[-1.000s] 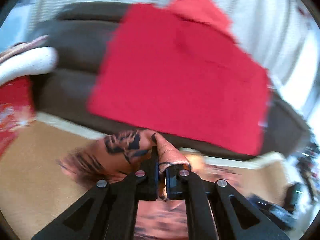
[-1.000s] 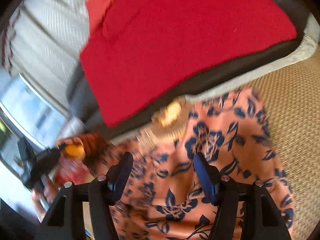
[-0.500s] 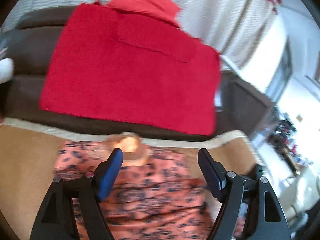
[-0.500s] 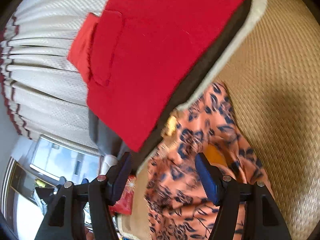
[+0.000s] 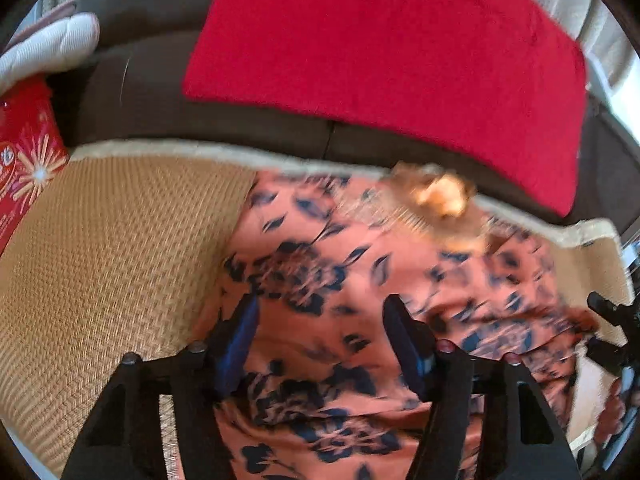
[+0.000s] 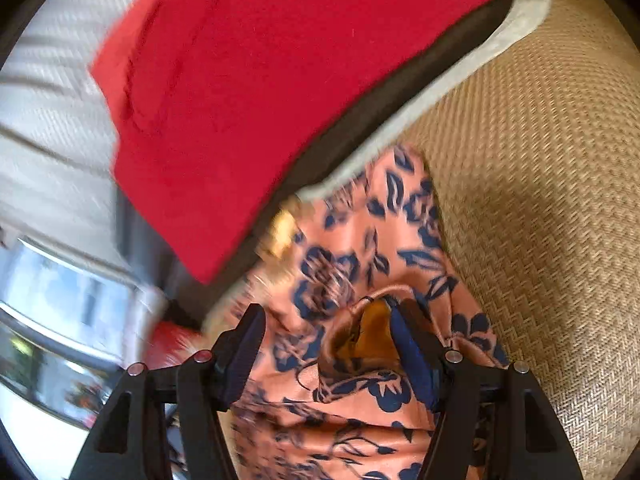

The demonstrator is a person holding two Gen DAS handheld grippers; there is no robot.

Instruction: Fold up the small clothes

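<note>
left claw point(image 5: 320, 320): closing, unpinched, above floral garment point(image 5: 340, 264) | right claw point(image 6: 328, 336): closing, spread, garment beneath

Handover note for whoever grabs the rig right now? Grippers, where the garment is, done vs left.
Left gripper: jaws closing, no grip yet; the floral garment lies under and between the pads, none of it pinched.
Right gripper: jaws closing, nothing clamped that I can see; a raised fold of the same garment sits against its right pad.
Garment: spread but rumpled on the woven mat, its far edge near the mat's pale border by the dark sofa with the red cloth.
Done: garment laid out on the mat.
Left: grip edges, fold it, flatten it.
</note>
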